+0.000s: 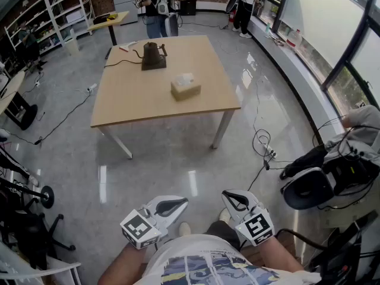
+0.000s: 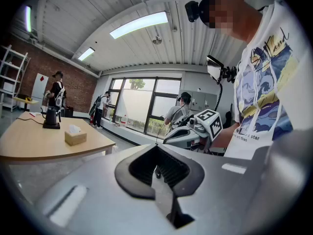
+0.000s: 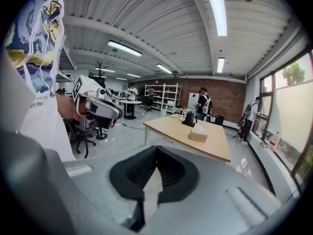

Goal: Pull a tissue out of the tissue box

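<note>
A tan tissue box [image 1: 186,88] with a white tissue sticking out of its top stands near the middle of a wooden table [image 1: 136,100], well ahead of me. It also shows small in the left gripper view as the box [image 2: 75,137] and in the right gripper view as the box [image 3: 198,133]. My left gripper [image 1: 181,203] and right gripper [image 1: 228,198] are held close to my body, above the floor and far from the table. Both are shut with nothing between the jaws.
A black kettle [image 1: 153,56] on a base stands at the table's far side with a cable. Cables [image 1: 261,144] trail over the floor to the right. Office chairs and gear stand at both sides [image 1: 309,186]. People stand at the far end of the room [image 1: 155,8].
</note>
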A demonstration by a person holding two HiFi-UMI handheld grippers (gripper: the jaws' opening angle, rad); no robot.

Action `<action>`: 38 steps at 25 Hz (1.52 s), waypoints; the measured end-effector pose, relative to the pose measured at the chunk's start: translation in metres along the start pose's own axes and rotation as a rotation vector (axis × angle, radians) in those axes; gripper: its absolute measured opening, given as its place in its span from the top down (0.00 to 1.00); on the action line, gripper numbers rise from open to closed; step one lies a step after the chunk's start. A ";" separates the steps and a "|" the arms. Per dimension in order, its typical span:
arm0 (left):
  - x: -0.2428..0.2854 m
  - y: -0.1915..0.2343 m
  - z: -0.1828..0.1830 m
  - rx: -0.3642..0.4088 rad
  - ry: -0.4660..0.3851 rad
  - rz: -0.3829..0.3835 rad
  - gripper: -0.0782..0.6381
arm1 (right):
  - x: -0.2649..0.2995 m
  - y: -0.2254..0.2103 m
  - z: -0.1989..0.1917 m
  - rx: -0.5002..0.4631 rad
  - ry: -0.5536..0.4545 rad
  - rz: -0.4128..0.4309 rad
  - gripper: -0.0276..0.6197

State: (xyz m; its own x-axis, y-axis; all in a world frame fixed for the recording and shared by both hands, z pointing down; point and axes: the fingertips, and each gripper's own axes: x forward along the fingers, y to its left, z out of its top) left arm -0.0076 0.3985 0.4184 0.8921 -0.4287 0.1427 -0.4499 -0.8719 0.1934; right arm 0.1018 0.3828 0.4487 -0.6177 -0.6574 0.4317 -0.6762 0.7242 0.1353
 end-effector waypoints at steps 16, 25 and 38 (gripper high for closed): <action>-0.059 -0.006 -0.002 0.020 -0.003 0.027 0.89 | 0.022 0.055 0.032 -0.054 -0.009 0.076 0.95; -0.081 0.009 -0.002 0.026 0.006 0.111 0.89 | 0.038 0.064 0.049 -0.050 -0.039 0.118 0.95; -0.034 0.063 0.013 -0.010 -0.006 0.168 0.89 | 0.077 0.022 0.052 -0.063 -0.036 0.199 0.95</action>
State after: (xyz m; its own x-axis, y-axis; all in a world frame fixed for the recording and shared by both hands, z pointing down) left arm -0.0660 0.3549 0.4131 0.8042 -0.5700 0.1681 -0.5935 -0.7852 0.1767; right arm 0.0184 0.3376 0.4382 -0.7515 -0.5060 0.4234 -0.5135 0.8515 0.1062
